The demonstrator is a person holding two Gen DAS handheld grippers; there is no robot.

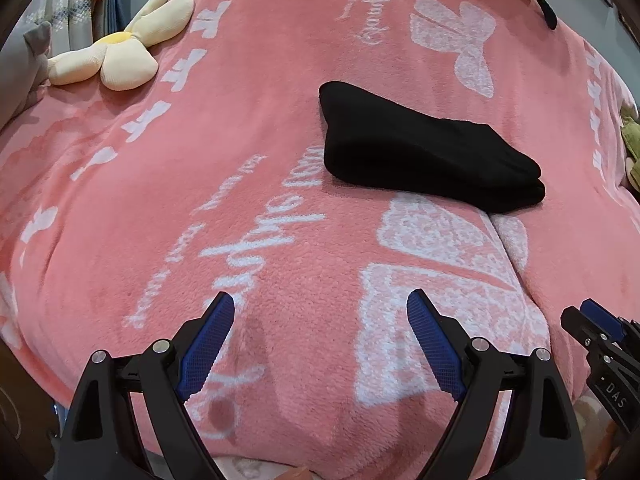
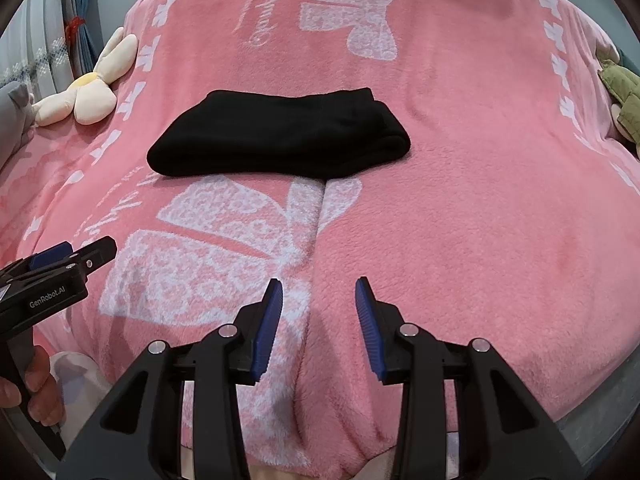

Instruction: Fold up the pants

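Black pants (image 2: 280, 136) folded into a thick, compact bundle, lying flat on the pink fleece blanket (image 2: 480, 220), about mid-bed and well clear of every edge. Long axis running roughly side to side in the right wrist view, parallel to the near edge of the bed. Rounded fold at the right end, flatter, wider end pointing left toward the flower plush. In the left wrist view, same bundle (image 1: 420, 148) seen at an angle, stacked layers visible at the lower right end.

Left gripper (image 1: 320, 308) spread wide, nothing between the blue pads, hovering over the near edge of the blanket. Right gripper (image 2: 319, 286) partly open, also empty, over a crease in the blanket near that same edge. Neither touching the pants. Bit of a hand (image 2: 38, 384) on the left gripper's handle.

Blanket printed with white bows and script lettering, a bit rumpled up front. Cream flower plush (image 2: 84, 92) at the left edge, green plush (image 2: 620, 96) at the right edge, curtains (image 1: 80, 4) off past the left side.
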